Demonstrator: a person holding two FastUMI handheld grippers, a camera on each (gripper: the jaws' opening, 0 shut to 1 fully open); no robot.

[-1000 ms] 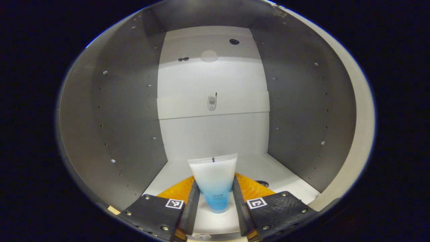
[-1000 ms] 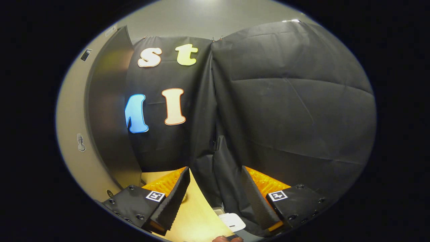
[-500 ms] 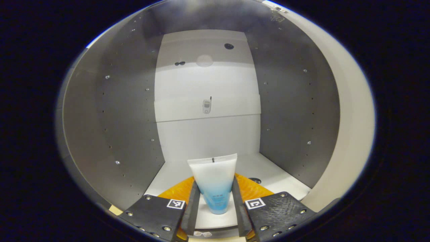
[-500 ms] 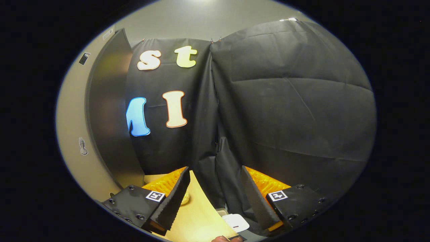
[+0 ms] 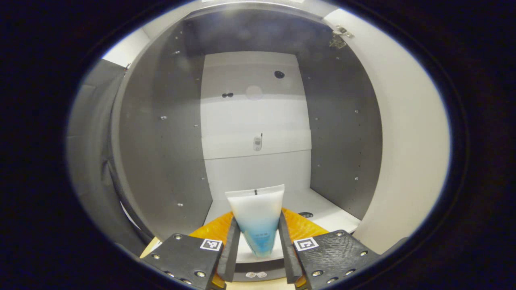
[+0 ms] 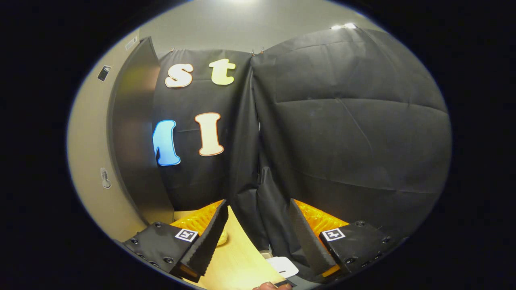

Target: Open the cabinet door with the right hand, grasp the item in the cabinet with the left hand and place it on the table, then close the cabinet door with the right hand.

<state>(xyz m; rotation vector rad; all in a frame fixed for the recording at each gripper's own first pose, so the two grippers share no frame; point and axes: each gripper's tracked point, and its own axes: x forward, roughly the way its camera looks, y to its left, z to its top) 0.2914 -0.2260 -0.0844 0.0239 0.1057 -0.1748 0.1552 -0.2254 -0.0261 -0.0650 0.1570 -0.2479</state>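
At the bottom centre of the left gripper view, your left claw (image 5: 258, 241) is clamped on the tube (image 5: 256, 219), both fingers pressing its sides, cap end down. Behind it, the open cabinet (image 5: 161, 161) takes up the middle of the frame, its pale back panel farthest off. In the right gripper view, your right claw (image 6: 258, 237) stands apart with nothing between its fingers, low over the worktop (image 6: 238, 262). The open cabinet door (image 6: 135, 133) stands at the left.

Black cloth wall (image 6: 346, 129) hangs in folds beneath a pale ceiling (image 6: 242, 20), with a light wooden desk (image 6: 238, 262) at its foot.
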